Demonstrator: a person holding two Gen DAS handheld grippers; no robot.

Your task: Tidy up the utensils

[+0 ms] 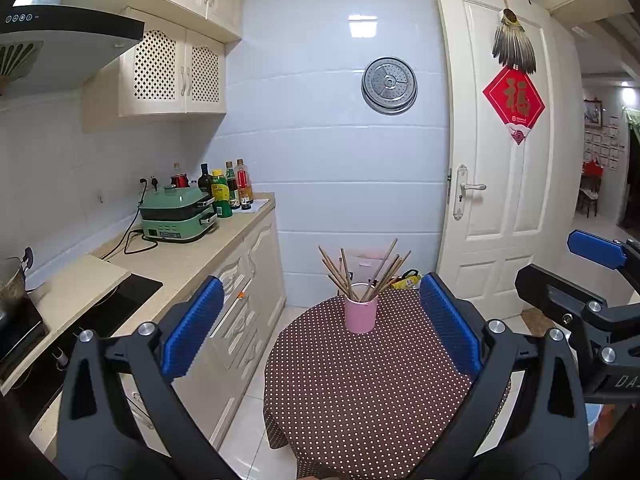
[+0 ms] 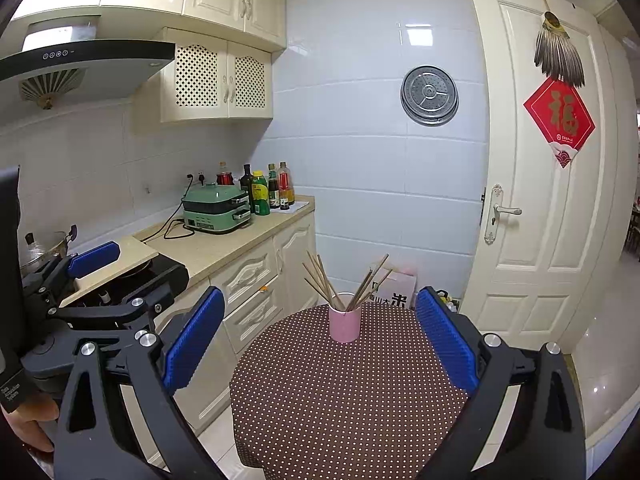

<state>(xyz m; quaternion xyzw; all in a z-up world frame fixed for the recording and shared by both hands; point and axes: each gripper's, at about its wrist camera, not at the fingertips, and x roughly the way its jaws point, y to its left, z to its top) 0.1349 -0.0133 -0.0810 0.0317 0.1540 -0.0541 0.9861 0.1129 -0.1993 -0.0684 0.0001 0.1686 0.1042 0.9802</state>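
Pink cup [image 1: 361, 314] beyond spread fingers [image 1: 192, 332]

Bare dotted tablecloth [image 1: 360, 392] lies before the pink cup [image 1: 361, 314]; counter [image 1: 192, 256] flanks left.

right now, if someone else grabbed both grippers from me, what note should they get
Left gripper: open, holding nothing, held back from the table.
Right gripper: open, holding nothing, level with the left one.
Chopsticks: all standing, splayed, in the pink cup.
Cup: upright on the far side of the dotted tablecloth, neither gripper touching it.
Done: no loose utensils visible on the cloth.
Left: nothing obvious; possibly tidy the splayed bundle.
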